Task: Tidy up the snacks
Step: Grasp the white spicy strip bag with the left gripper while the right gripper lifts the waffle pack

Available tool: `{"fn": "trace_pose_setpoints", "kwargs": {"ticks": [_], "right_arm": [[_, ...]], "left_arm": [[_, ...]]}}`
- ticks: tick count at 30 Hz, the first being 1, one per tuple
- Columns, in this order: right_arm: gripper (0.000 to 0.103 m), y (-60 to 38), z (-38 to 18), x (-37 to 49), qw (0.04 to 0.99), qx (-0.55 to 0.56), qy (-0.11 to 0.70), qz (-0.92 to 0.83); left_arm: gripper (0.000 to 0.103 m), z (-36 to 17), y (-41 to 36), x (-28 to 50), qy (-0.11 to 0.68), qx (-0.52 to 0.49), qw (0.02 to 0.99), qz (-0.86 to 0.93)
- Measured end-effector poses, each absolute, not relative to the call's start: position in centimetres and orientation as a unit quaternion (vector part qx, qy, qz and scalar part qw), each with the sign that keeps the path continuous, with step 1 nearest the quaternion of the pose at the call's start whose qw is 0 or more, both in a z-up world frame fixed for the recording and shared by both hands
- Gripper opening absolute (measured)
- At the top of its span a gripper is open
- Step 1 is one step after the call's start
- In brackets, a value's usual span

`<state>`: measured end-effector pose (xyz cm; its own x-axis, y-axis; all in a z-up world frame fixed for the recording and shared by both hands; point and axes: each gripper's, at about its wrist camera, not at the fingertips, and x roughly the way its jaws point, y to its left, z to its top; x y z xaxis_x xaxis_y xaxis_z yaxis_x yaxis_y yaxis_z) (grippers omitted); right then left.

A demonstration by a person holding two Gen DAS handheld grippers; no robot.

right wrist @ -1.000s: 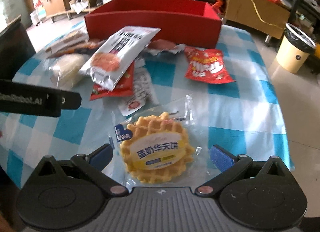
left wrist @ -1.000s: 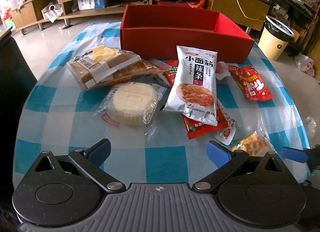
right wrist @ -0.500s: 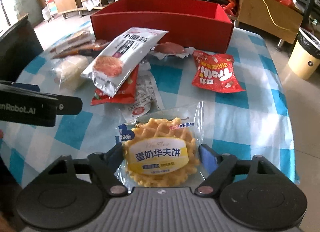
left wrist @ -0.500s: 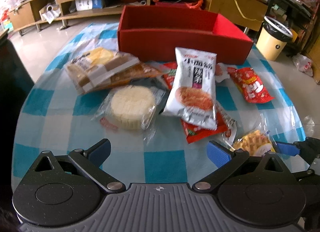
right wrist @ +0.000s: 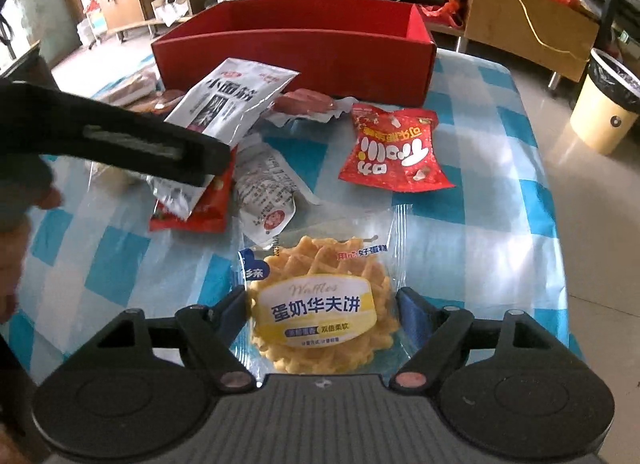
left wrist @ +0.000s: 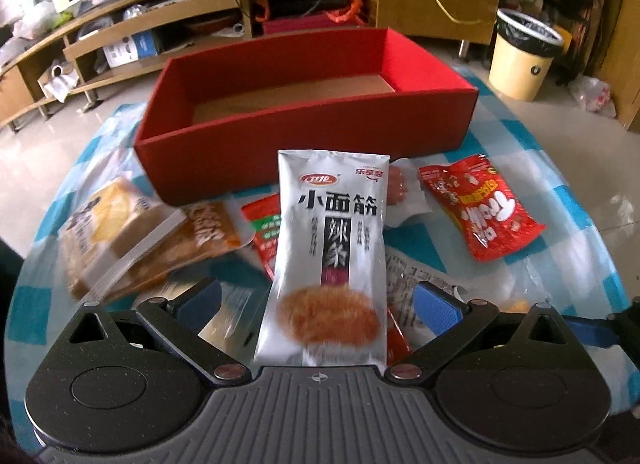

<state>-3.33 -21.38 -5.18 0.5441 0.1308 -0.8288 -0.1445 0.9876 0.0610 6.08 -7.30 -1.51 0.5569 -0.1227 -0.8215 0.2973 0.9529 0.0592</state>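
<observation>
Right wrist: tongs point(right wrist: 320, 306) have just closed onto the waffle pack point(right wrist: 320, 304).
Light, crumbly; we'd pinch its edges. Left tongs point(left wrist: 316, 304) spread around the silver pouch point(left wrist: 326, 264), seemingly untouched.

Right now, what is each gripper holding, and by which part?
The right gripper clamps the clear-wrapped yellow waffle by its left and right sides. The left gripper is open around the silver snack packet, holding nothing.

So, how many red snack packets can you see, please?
2: a loose red packet at the right; a second red packet under the silver packet. More may be hidden.
</observation>
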Motion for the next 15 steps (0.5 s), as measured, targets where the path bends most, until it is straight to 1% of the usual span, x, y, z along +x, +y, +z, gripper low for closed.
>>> {"fn": "trace_pose_setpoints", "kwargs": {"ticks": [2, 5, 6, 9, 10, 12, 13, 14, 15], "right_arm": [[0.083, -21.6, -5.3, -3.1, 0.88, -0.002, 0.468, 0.074], [0.091, -22.1, -5.7, -2.6, 0.878, 0.012, 0.472, 0.076], [0.092, -22.2, -5.8, -2.4, 0.879, 0.016, 0.471, 0.076], [0.1, -22.8, -6.5, -1.7, 0.873, 0.046, 0.48, 0.078], [0.101, -23.0, -6.6, -1.6, 0.874, 0.057, 0.476, 0.083], [0.101, -22.8, -6.6, -1.7, 0.872, 0.045, 0.479, 0.087], [0.1, -22.6, -6.7, -1.8, 0.873, 0.031, 0.479, 0.089], [0.098, -22.3, -6.7, -2.0, 0.873, 0.021, 0.479, 0.087], [0.097, -22.1, -6.7, -2.1, 0.874, 0.012, 0.478, 0.085]], "left_arm": [[0.103, -2.0, -7.8, 6.7, 0.457, 0.105, 0.876, -0.114], [0.103, -2.4, -8.0, 7.5, 0.459, 0.108, 0.875, -0.109], [0.102, -2.4, -8.0, 7.7, 0.462, 0.106, 0.874, -0.107], [0.095, -2.6, -8.0, 7.9, 0.465, 0.102, 0.872, -0.111], [0.095, -2.7, -8.0, 7.8, 0.464, 0.105, 0.872, -0.113], [0.089, -2.8, -7.7, 7.6, 0.472, 0.102, 0.867, -0.124], [0.087, -3.0, -7.6, 7.7, 0.482, 0.094, 0.862, -0.126], [0.081, -3.3, -7.4, 7.8, 0.493, 0.086, 0.856, -0.128], [0.081, -3.6, -7.2, 7.8, 0.503, 0.077, 0.851, -0.131]]}}
